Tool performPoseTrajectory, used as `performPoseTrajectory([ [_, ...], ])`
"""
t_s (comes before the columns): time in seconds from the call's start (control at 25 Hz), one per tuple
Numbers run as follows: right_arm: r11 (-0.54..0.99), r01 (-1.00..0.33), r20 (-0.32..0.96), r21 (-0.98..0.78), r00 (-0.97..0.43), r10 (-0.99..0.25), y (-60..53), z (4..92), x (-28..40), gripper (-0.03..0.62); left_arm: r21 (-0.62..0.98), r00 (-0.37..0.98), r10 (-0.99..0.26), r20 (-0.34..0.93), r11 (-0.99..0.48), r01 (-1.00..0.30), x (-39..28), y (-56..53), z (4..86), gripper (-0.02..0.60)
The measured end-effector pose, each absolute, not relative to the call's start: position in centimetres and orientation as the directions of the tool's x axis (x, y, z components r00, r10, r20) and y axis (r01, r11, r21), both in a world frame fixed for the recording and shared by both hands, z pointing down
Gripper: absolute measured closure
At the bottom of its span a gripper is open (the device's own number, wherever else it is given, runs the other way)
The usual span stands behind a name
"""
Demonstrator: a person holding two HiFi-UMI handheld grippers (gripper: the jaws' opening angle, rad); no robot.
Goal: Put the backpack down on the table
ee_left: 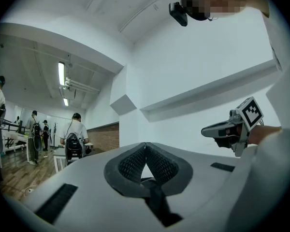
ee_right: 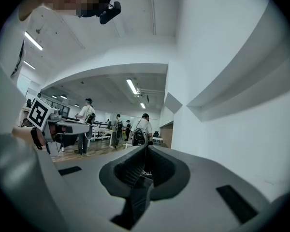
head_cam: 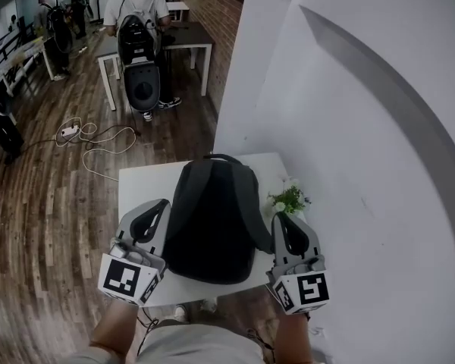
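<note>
In the head view, the backpack (head_cam: 212,218) lies flat on the white table (head_cam: 144,184), filling most of its middle. Its top handle points toward the far edge. Your left gripper (head_cam: 164,203) shows over the backpack's left side and your right gripper (head_cam: 277,218) over its right side. From this angle you cannot tell whether either one touches the bag. A small plant (head_cam: 290,199) stands on the table, just beyond the right gripper. A cable (head_cam: 98,139) lies looped on the wood floor past the table. Farther back, a person (head_cam: 140,21) wearing a backpack stands at another table.

In the left gripper view, your left gripper's jaws are closed pad to pad with nothing between them. They point level across the room toward the white wall. Your right gripper shows at the right edge, level with this one.

In the right gripper view, your right gripper's jaws are likewise pressed together and empty, aimed level down the room. Your left gripper shows at the left edge, and several people stand by tables in the distance.
</note>
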State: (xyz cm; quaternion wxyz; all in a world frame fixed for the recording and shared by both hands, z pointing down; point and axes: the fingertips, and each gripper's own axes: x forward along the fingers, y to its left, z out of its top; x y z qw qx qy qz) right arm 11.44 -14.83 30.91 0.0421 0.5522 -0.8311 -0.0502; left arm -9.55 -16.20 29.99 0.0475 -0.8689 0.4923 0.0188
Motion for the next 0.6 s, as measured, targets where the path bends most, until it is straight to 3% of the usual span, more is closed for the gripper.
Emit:
performPoseTrajectory([
  [0.6,0.421,-0.892,0.016,0.168,-0.424,-0.905,-12.4,30.3,11.1,0.548,-0.043,0.517,-0.852,-0.076,-0.516,-0.856,-9.3,-14.7,29.8,0.563],
])
